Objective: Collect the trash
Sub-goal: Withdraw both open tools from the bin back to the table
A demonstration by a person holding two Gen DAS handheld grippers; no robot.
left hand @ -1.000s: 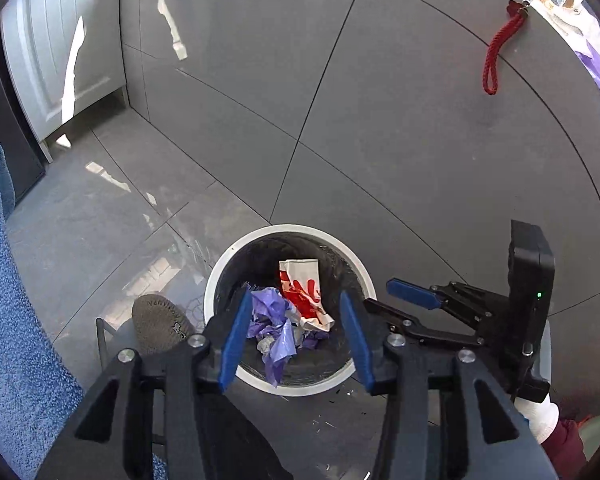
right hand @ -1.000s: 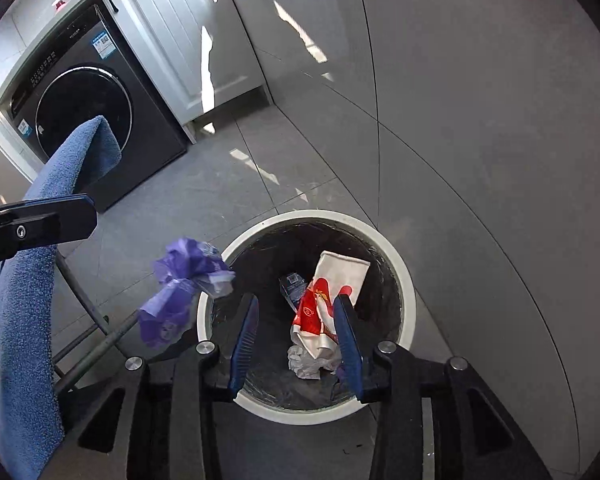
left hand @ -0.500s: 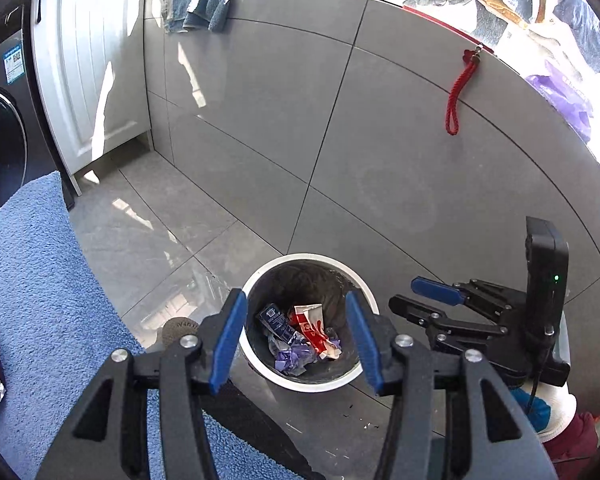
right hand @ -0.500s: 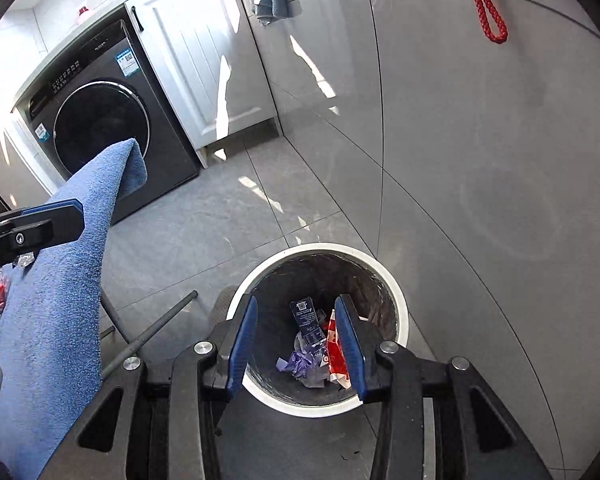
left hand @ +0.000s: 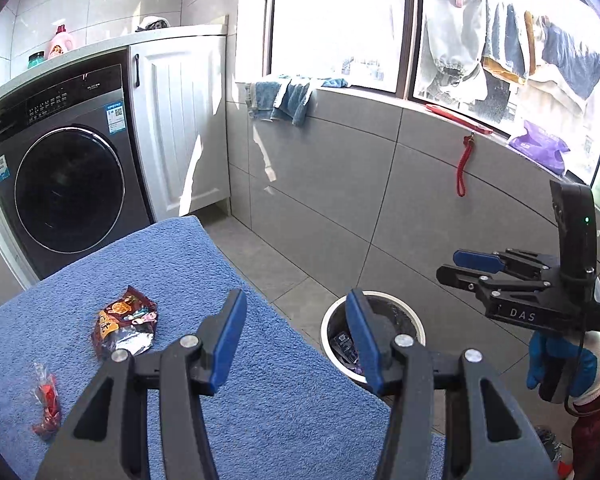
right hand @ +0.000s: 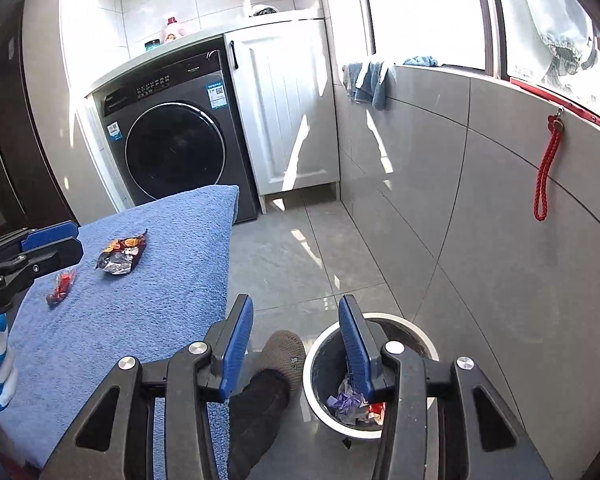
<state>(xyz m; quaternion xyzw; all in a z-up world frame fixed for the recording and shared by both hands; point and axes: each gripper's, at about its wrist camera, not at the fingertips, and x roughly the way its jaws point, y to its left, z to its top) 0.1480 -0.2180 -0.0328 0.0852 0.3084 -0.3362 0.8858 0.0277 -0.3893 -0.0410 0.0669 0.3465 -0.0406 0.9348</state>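
Left gripper (left hand: 296, 338) and right gripper (right hand: 296, 340): jaws wide apart, empty. Ahead-left of left gripper, on blue terry towel (left hand: 180, 264): crumpled brown foil snack wrapper (left hand: 124, 326), small red wrapper (left hand: 47, 404). Risk: pinching towel pile, flicking wrapper floorward instead of into white-rimmed bin (right hand: 320, 384).

**Wrappers on the desk, bin on the floor beside it**

Two pieces of trash lie on the towel-covered desk (left hand: 228, 264): a snack wrapper (left hand: 124, 322) farther from the cameras and a small candy wrapper (left hand: 46, 402) near it, closer in and to its left. The trash bin (right hand: 316, 360) stands on the floor to the desk's right, near the tiled wall (right hand: 480, 208), with crumpled trash (right hand: 350, 402) inside. A slippered foot (right hand: 284, 350) rests between desk and bin. Behind the desk stands a washing machine (left hand: 68, 172), with a cabinet (left hand: 180, 128) to its right.
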